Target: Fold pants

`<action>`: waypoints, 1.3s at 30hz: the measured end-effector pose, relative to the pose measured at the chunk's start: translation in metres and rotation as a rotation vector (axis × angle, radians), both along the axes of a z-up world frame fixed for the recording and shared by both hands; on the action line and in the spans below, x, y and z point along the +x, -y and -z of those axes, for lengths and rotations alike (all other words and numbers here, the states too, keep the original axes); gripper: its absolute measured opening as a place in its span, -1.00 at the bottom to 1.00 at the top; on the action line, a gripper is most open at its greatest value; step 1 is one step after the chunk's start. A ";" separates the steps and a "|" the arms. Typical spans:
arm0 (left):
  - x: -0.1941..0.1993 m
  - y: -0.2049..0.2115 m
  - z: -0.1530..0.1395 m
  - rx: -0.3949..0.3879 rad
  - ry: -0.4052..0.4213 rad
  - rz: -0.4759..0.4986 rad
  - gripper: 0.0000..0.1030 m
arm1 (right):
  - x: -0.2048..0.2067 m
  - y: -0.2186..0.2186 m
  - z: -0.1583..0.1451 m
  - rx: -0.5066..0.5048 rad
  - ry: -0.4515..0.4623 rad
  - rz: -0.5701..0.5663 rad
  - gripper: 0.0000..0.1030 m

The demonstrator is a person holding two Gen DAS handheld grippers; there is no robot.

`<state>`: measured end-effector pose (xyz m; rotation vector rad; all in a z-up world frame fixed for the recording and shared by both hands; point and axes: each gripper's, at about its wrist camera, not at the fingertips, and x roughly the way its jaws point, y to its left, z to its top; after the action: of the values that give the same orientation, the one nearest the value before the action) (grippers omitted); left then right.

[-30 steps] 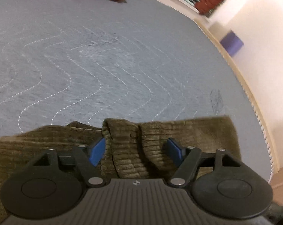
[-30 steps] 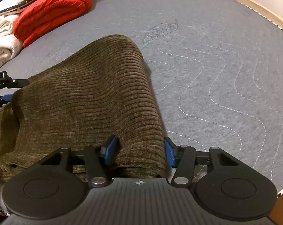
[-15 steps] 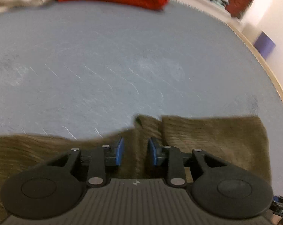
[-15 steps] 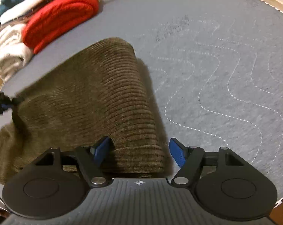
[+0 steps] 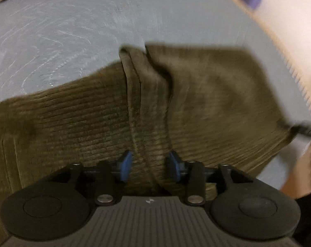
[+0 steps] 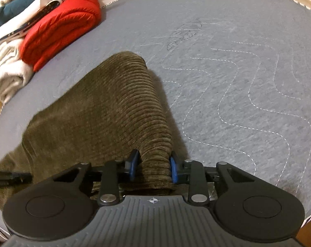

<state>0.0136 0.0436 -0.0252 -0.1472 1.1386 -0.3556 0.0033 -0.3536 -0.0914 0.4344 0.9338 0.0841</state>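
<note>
blurred olive corduroy pants (image 5: 89, 111) on grey quilt (image 5: 73, 30), left gripper (image 5: 149, 165) just parted around fold

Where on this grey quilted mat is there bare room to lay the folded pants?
Free: the wide stitched stretch of the grey quilted mat right of the olive corduroy pants, out to its piped edge. Crowded: the far-left corner, with the red folded garment and cream folded cloth stacked there.

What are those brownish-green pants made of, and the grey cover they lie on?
The pants look like corduroy or a chenille-like ribbed cloth: soft raised cords run across them with a matte, slightly fuzzy nap. The grey cover looks like a quilted felt-like pad, matte, with wavy white stitch lines sewn through it. Exact fibres cannot be told.
</note>
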 end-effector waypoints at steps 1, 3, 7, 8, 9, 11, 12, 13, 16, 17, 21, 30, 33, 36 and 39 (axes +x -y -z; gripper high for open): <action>-0.005 -0.007 -0.001 -0.052 -0.010 -0.029 0.27 | 0.000 0.000 0.000 0.000 -0.006 0.005 -0.30; -0.010 -0.014 0.008 -0.115 -0.073 -0.074 0.35 | -0.001 -0.003 0.003 -0.014 -0.023 0.012 -0.10; -0.021 0.002 0.028 -0.138 -0.106 -0.060 0.21 | 0.002 -0.003 0.013 0.006 -0.079 0.029 0.19; -0.024 0.008 0.026 -0.132 -0.093 -0.041 -0.28 | 0.002 -0.005 0.014 0.005 -0.081 0.027 0.24; -0.019 0.010 0.026 -0.128 -0.090 -0.037 -0.84 | 0.003 -0.008 0.014 -0.008 -0.079 0.022 0.29; -0.022 0.016 0.011 -0.079 -0.057 -0.010 -0.86 | 0.002 -0.014 0.013 -0.026 -0.076 0.019 0.22; -0.025 0.016 0.001 -0.083 -0.033 0.006 -0.86 | 0.001 -0.017 0.012 -0.043 -0.070 0.019 0.01; -0.025 0.019 -0.005 -0.104 -0.015 0.008 -0.86 | 0.000 -0.018 0.011 -0.057 -0.057 0.020 -0.14; -0.047 0.014 -0.028 -0.130 0.014 0.050 -0.86 | -0.005 -0.012 -0.006 -0.037 0.008 0.059 -0.48; -0.051 0.016 -0.025 -0.103 0.006 0.060 -0.85 | -0.009 -0.008 -0.015 -0.032 0.040 0.075 -0.49; -0.044 0.027 0.014 0.023 -0.114 0.075 -0.55 | -0.014 -0.007 -0.031 -0.060 0.058 0.077 -0.45; -0.035 0.028 -0.047 -0.156 0.264 0.031 -0.38 | -0.006 -0.006 0.004 -0.082 -0.086 0.127 0.04; -0.022 0.055 -0.039 -0.100 0.330 0.084 -0.52 | -0.005 -0.013 0.003 -0.098 -0.077 0.118 -0.11; 0.002 0.057 -0.017 -0.076 0.302 0.078 -0.70 | -0.006 -0.017 0.001 -0.116 -0.063 0.105 -0.24; 0.028 0.049 0.025 0.170 0.174 0.035 -0.96 | -0.007 -0.015 0.001 -0.123 -0.051 0.100 -0.33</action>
<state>0.0418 -0.0050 -0.0503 0.0520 0.9945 -0.2951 -0.0033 -0.3382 -0.0924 0.3700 0.9608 -0.0753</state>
